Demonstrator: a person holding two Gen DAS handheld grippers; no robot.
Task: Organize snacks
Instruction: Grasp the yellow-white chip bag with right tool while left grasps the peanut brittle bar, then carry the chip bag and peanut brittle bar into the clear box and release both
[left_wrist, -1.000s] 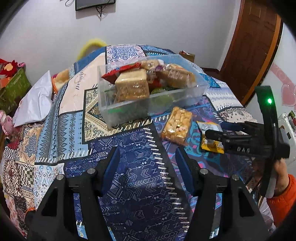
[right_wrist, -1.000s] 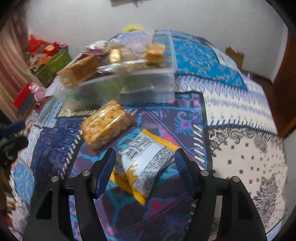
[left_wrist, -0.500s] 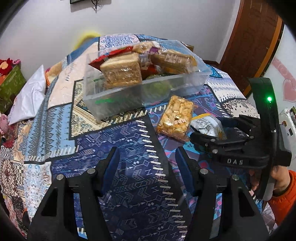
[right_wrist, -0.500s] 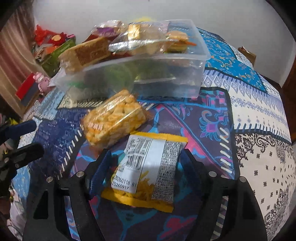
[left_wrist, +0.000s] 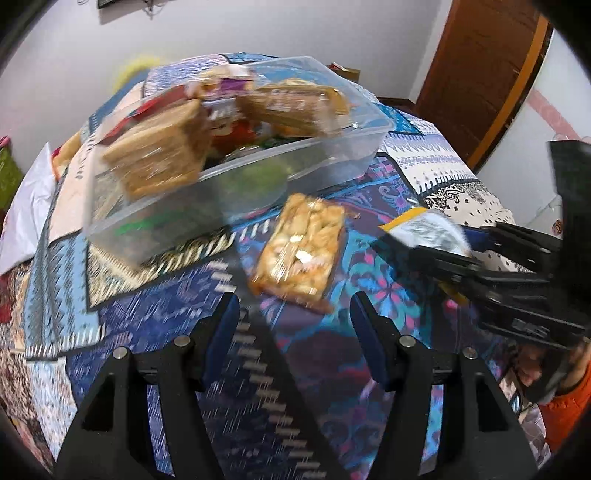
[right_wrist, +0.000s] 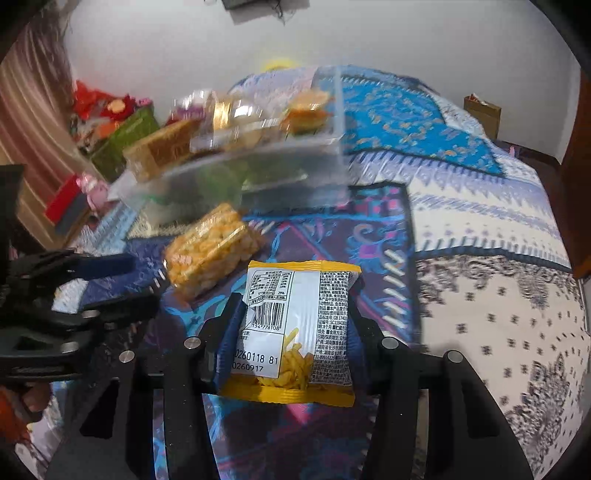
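My right gripper (right_wrist: 295, 314) is shut on a yellow-and-white snack bag (right_wrist: 295, 332) and holds it off the patterned bedspread; the bag also shows in the left wrist view (left_wrist: 424, 229). A clear pack of golden puffed snacks (left_wrist: 303, 247) lies on the bedspread just ahead of my left gripper (left_wrist: 293, 321), which is open and empty; the pack also shows in the right wrist view (right_wrist: 207, 251). Behind it stands a clear plastic bin (left_wrist: 332, 155) piled with snack packs, also in the right wrist view (right_wrist: 325, 177).
The patterned bedspread (right_wrist: 480, 258) covers the whole surface. A white pillow (left_wrist: 22, 210) lies at the left. Red and green items (right_wrist: 118, 125) sit beside the bed on the left. A brown door (left_wrist: 480, 74) stands at the back right.
My right gripper has closed on the yellow bag and lifted it off the bedspread. My left gripper has moved forward and right toward the puffed snack pack.
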